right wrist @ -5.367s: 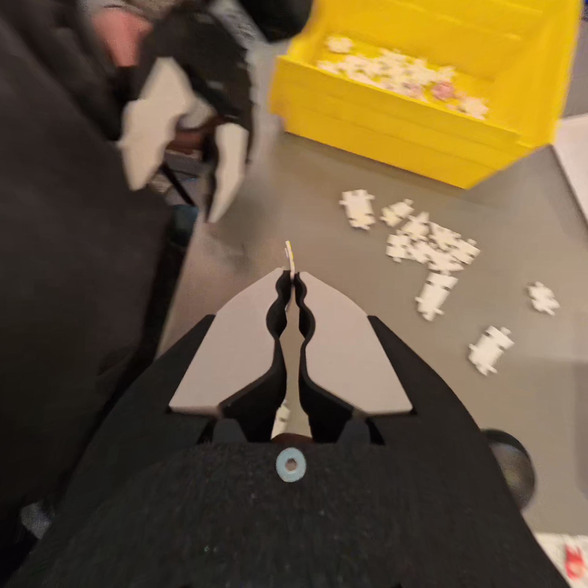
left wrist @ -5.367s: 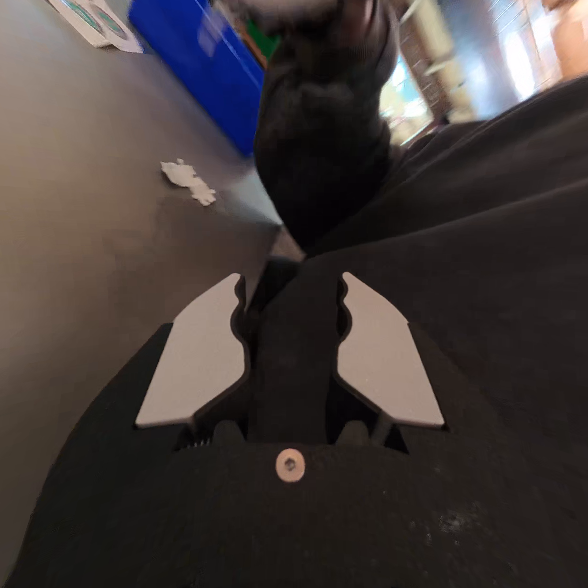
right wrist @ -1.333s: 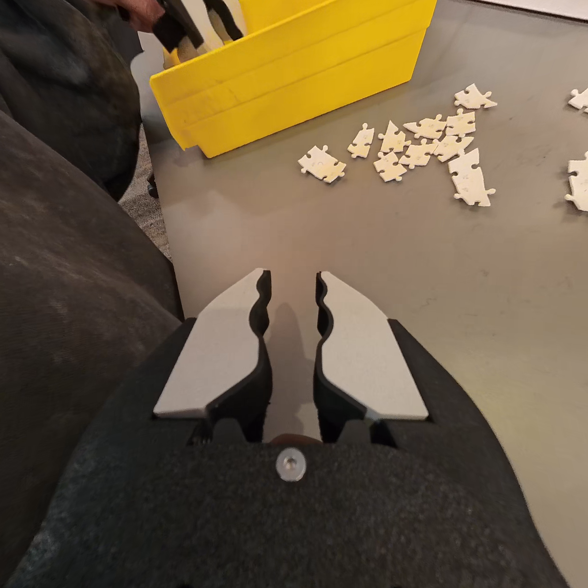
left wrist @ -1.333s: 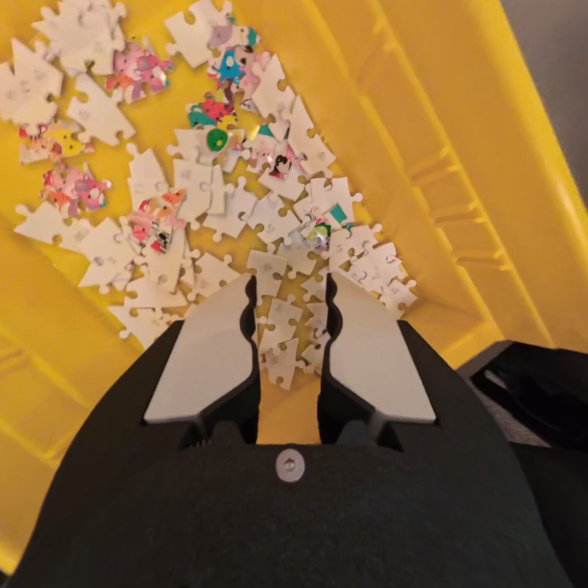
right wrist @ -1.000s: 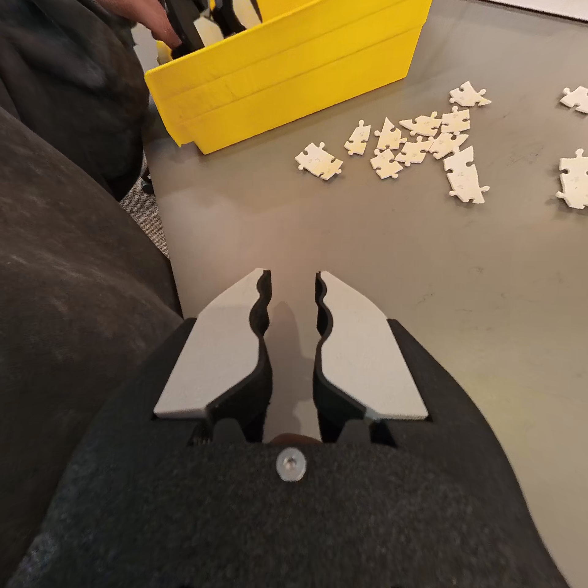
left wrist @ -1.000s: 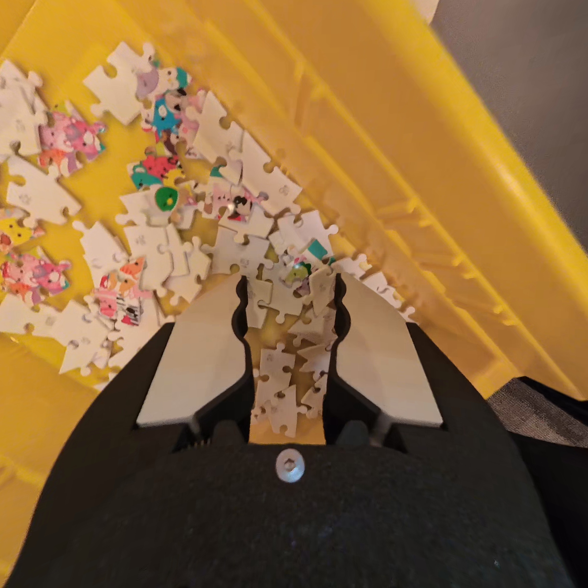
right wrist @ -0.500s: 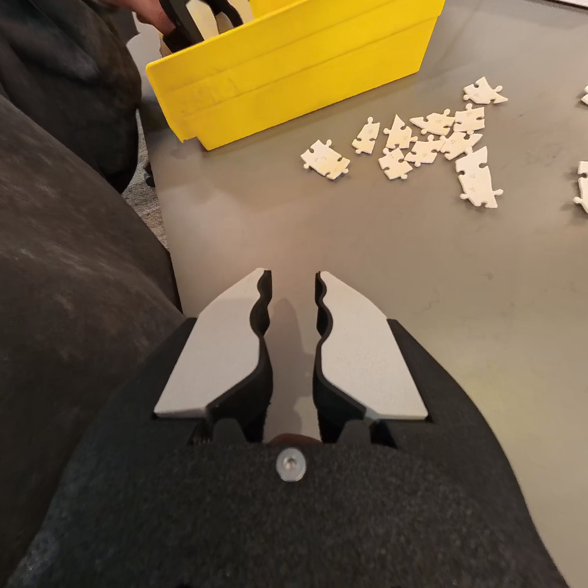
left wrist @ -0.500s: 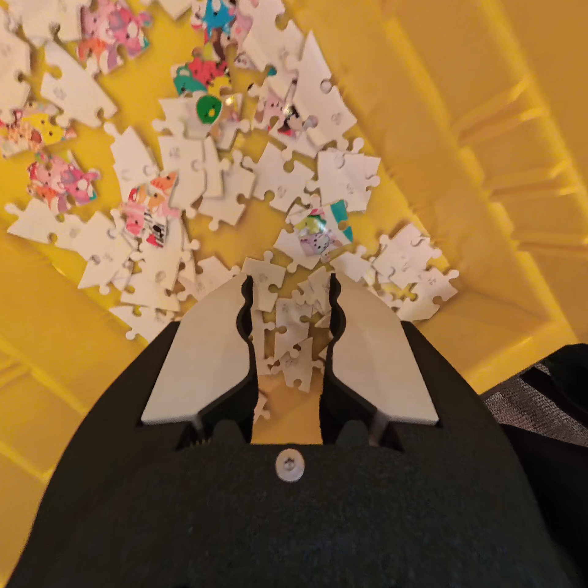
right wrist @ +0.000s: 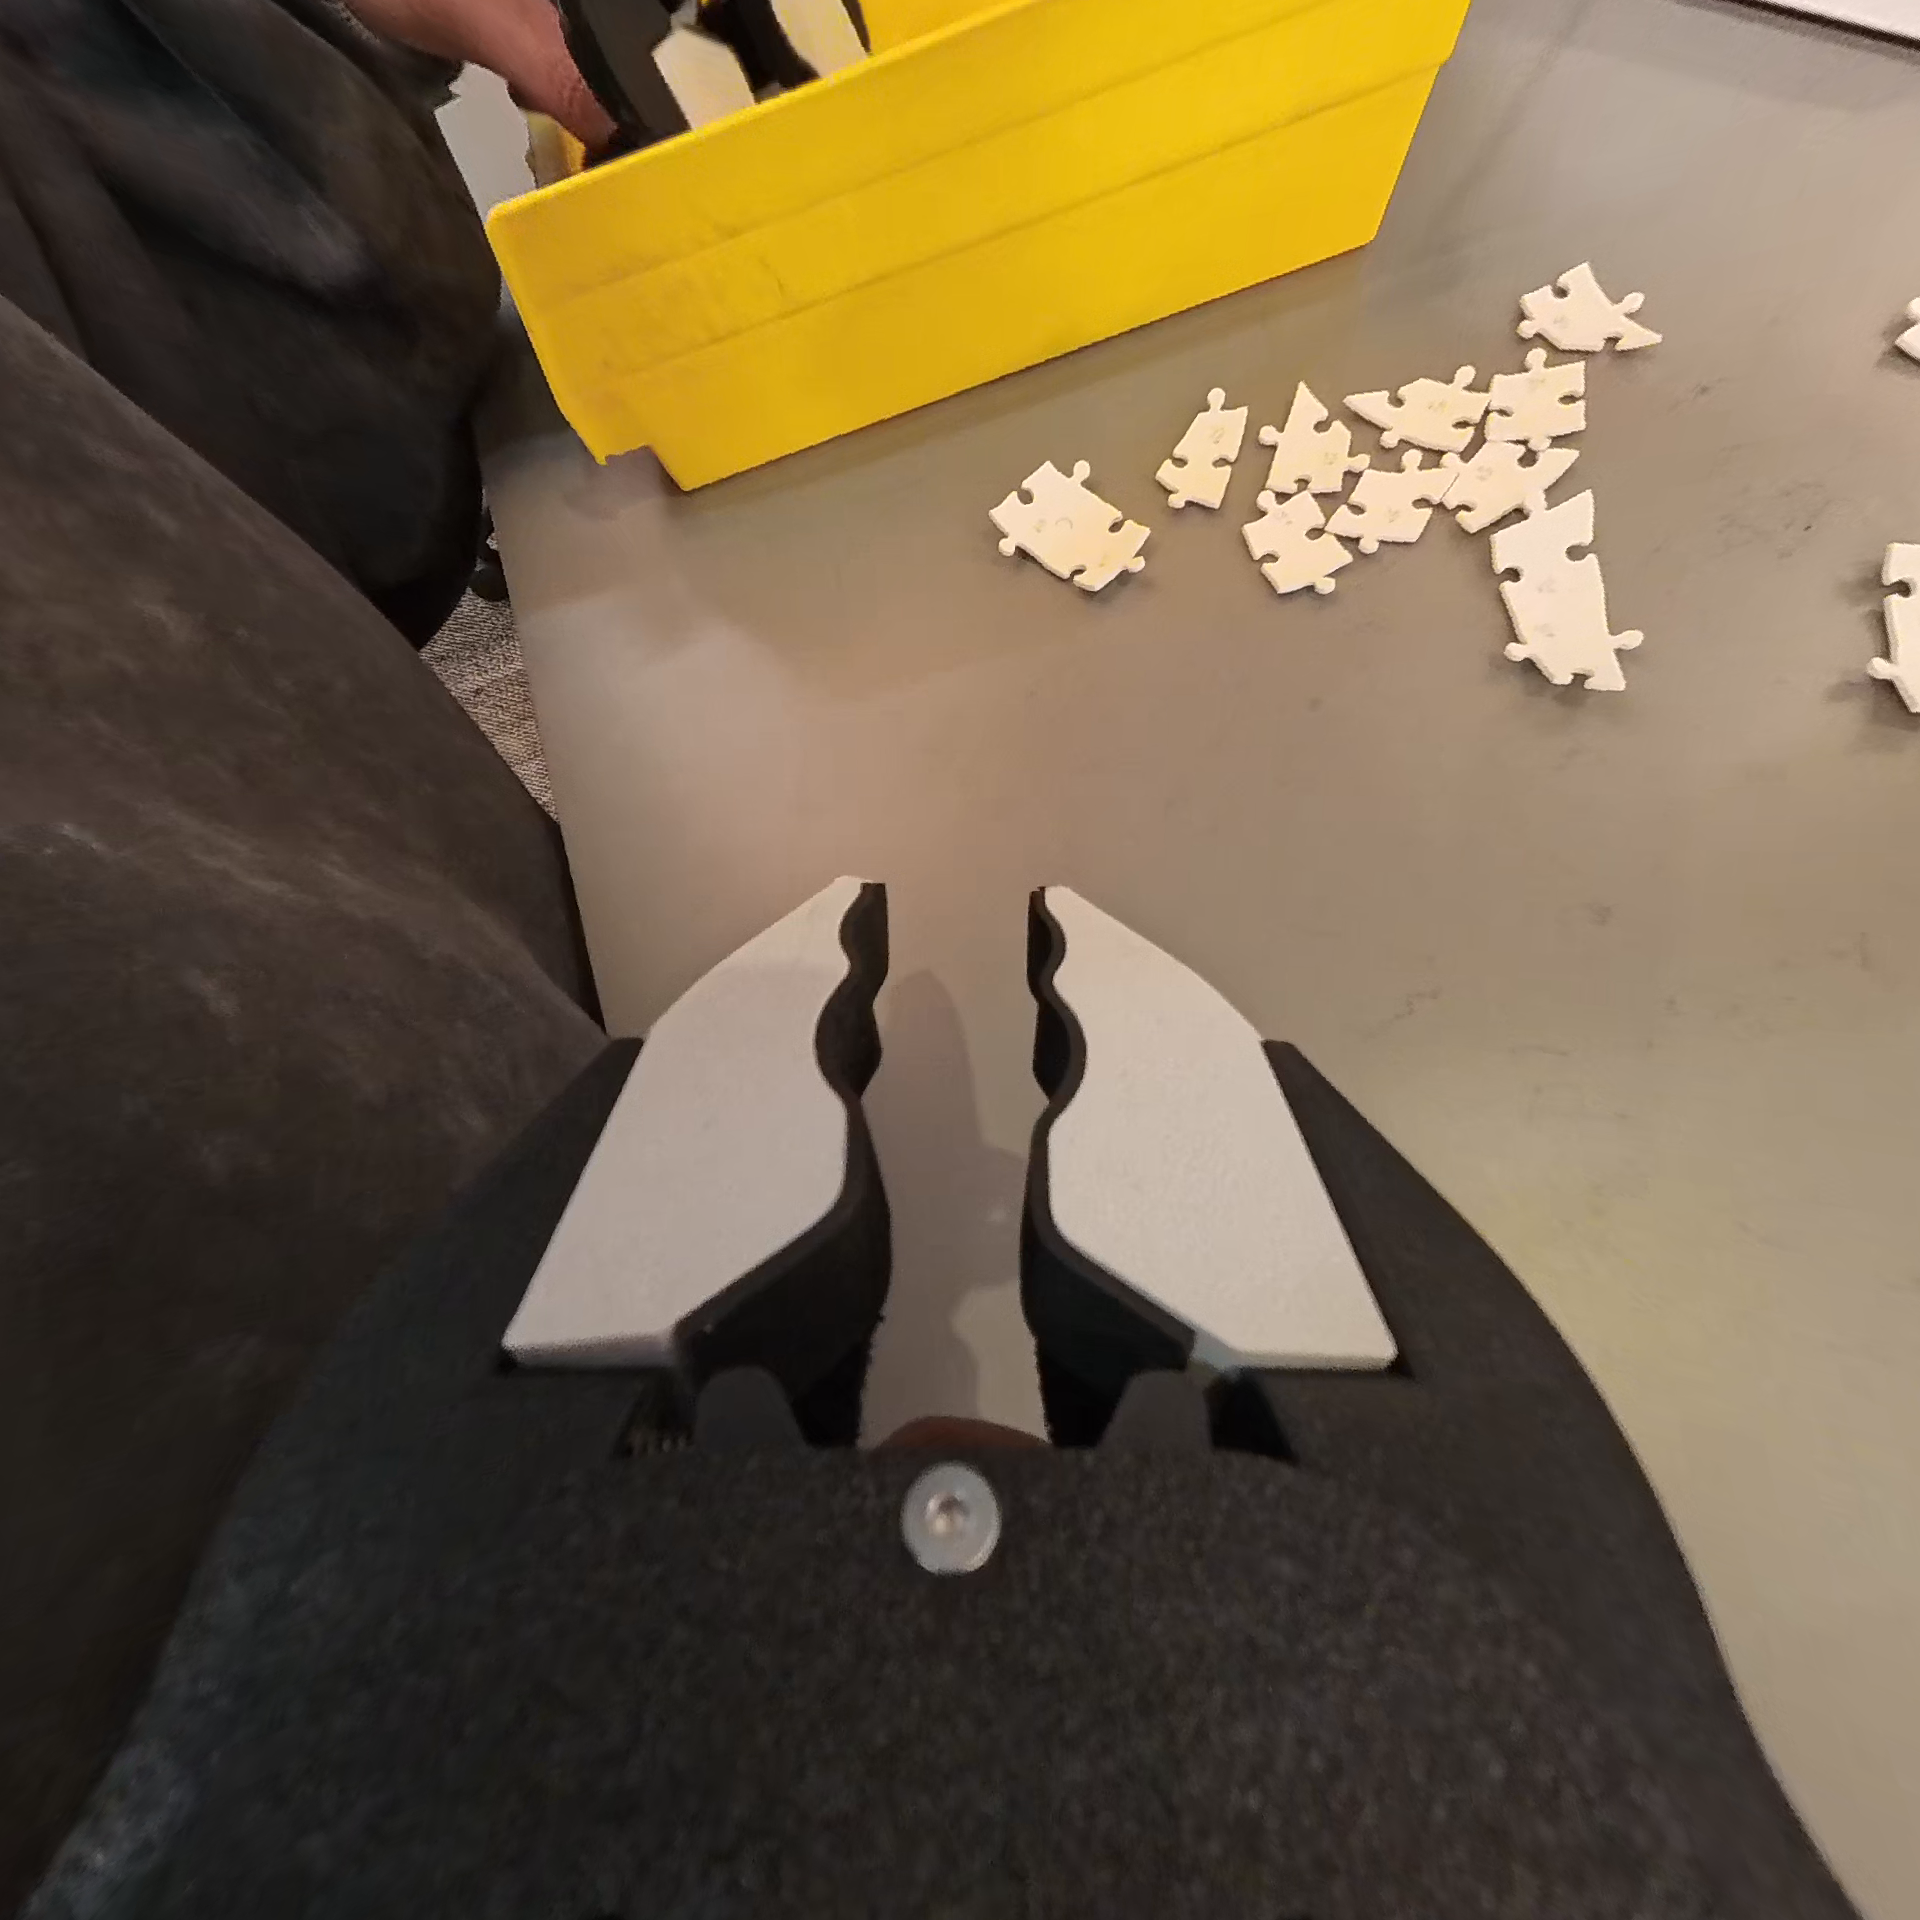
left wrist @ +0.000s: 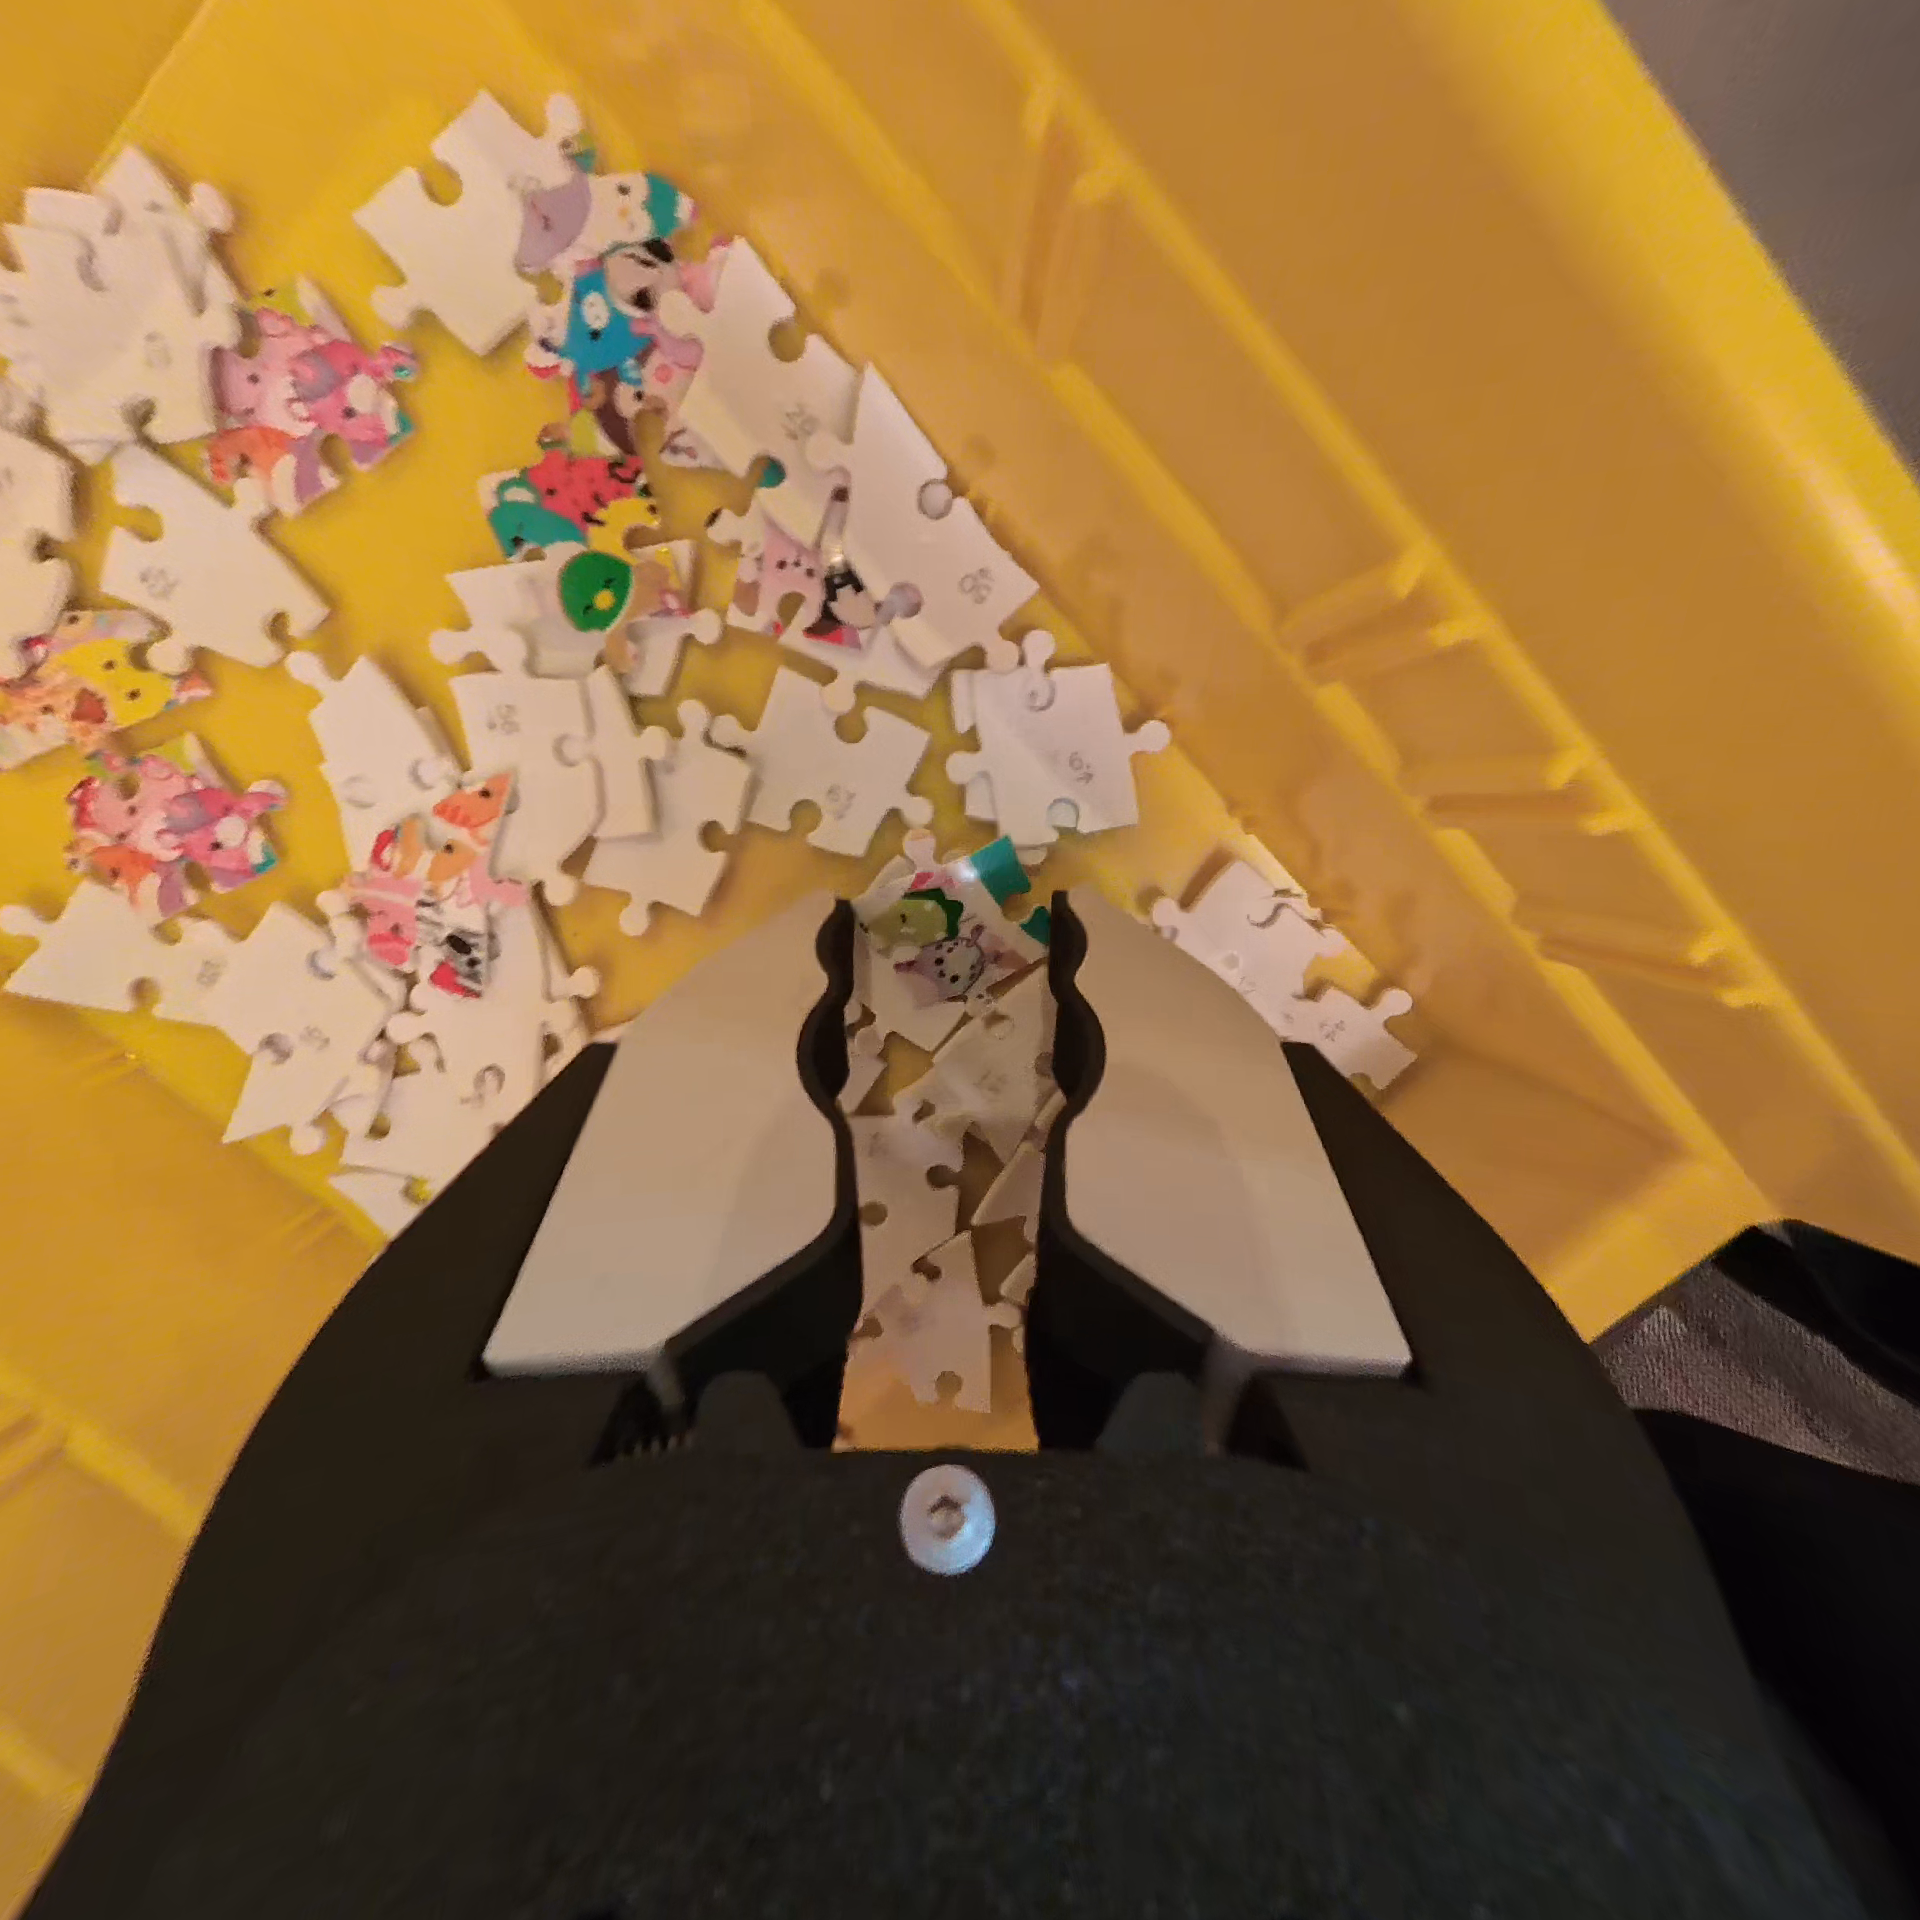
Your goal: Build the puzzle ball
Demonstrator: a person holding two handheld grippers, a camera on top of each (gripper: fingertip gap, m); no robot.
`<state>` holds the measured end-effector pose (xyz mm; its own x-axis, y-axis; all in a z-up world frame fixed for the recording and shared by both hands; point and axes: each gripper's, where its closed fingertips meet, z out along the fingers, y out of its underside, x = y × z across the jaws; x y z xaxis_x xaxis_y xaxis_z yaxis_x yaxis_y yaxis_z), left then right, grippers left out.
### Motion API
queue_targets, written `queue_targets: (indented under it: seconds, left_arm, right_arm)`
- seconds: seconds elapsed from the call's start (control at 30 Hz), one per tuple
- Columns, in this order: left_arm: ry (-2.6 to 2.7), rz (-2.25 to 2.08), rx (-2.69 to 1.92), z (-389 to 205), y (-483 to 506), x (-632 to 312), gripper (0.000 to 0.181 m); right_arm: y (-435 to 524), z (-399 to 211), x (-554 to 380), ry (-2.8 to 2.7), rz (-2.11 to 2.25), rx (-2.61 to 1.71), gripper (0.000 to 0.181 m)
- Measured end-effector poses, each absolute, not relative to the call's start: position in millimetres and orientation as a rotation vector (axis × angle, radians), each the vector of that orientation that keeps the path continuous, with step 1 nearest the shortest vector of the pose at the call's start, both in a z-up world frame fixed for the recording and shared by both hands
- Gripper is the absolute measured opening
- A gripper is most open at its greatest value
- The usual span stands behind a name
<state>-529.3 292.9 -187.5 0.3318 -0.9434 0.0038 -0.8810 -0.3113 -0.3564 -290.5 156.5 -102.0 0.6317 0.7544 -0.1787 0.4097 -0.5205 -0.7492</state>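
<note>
My left gripper (left wrist: 951, 914) is open inside the yellow bin (left wrist: 1351, 436), low over a heap of puzzle pieces. A coloured piece (left wrist: 940, 951) lies between its fingertips, white pieces under it. Many more pieces (left wrist: 831, 769), white or printed, cover the bin floor. My right gripper (right wrist: 956, 899) is open and empty, just above the grey table (right wrist: 1351, 935). In the right wrist view the bin (right wrist: 987, 260) stands at the far left, with the left gripper (right wrist: 707, 52) reaching into it. A cluster of white pieces (right wrist: 1392, 488) lies on the table to the bin's right.
A person's dark-clothed body (right wrist: 208, 831) fills the left of the right wrist view, next to the table edge. More white pieces (right wrist: 1901, 644) lie at the far right edge. The bin's ribbed wall (left wrist: 1507, 727) rises close on the left gripper's right.
The left gripper has shifted forward and right over the heap in the bin, so the coloured piece now sits between its tips. The right gripper has barely moved and stays open.
</note>
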Motion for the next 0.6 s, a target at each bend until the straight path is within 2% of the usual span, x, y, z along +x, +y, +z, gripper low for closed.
queue_targets:
  seconds: [0.13, 0.27, 0.6]
  left_arm:
    - [1.443, -0.462, -2.28, -159, 299, -536, 0.035]
    - [1.063, -0.739, -2.135, -99, 314, -547, 0.035]
    - [0.386, -1.965, -1.48, 34, 273, -536, 0.034]
  right_arm:
    - [156, -101, -292, -0.912, 0.652, -2.164, 0.026]
    - [156, -100, -294, -0.917, 0.66, -2.152, 0.025]
    - [158, -73, -296, -0.96, 0.674, -2.021, 0.025]
